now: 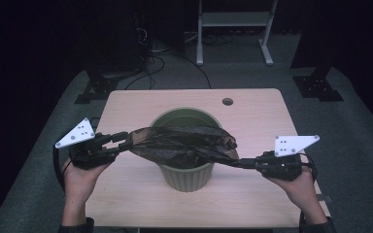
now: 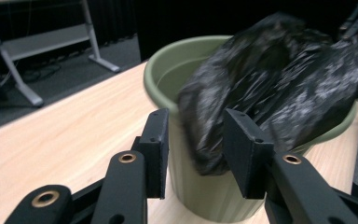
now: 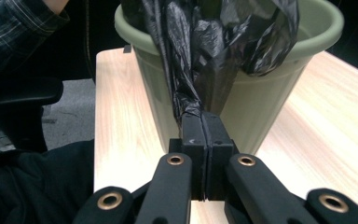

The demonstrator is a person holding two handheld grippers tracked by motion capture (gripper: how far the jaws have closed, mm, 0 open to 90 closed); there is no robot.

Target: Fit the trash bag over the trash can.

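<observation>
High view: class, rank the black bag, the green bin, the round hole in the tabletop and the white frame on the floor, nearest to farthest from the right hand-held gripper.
1. Black bag: pinched in the right hand-held gripper, draped across the bin.
2. Green bin: mid-table, just left of it.
3. Round hole: near the table's far edge.
4. White frame: on the floor beyond the table.

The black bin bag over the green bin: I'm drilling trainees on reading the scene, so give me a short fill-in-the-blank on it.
1. The black bin bag is draped across the top of the ___ waste bin.
2. The right gripper has its jaws ___ on a twisted end of the bag.
3. The left gripper has its jaws ___, with the bag's other end between them.
4. The bin stands on a ___ table.

Missing words: green; shut; open; wooden
</observation>
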